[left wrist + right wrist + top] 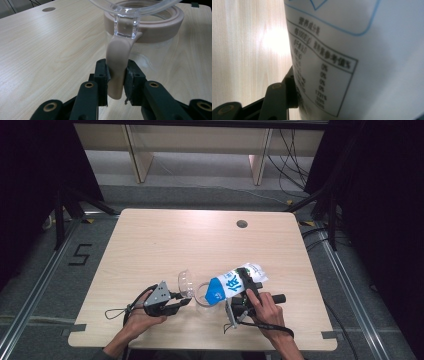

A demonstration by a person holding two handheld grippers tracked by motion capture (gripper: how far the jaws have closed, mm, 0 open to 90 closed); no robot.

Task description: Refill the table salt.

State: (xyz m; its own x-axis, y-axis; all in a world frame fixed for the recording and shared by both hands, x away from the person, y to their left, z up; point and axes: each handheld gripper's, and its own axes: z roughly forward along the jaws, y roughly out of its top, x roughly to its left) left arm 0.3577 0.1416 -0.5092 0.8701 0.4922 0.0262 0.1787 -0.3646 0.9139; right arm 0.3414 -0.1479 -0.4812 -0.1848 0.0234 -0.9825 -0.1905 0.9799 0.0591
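A clear jug (201, 296) with a beige rim (160, 22) and a flipped-up clear lid (186, 282) stands at the table's near middle. In the left gripper view my left gripper (117, 72) is shut on the jug's beige handle (117, 55), both pads pressing its sides. My right gripper (248, 289) is shut on a white and blue carton (235, 282), which is tilted with its lower end at the jug's mouth. In the right gripper view the carton's printed side (352, 50) is very close, and one black finger (284, 92) lies against it.
The light wooden table (165, 240) has a round cable hole (242, 224) near its far right edge. Wooden furniture legs and cables stand on the floor beyond the table. Both forearms come in over the near edge.
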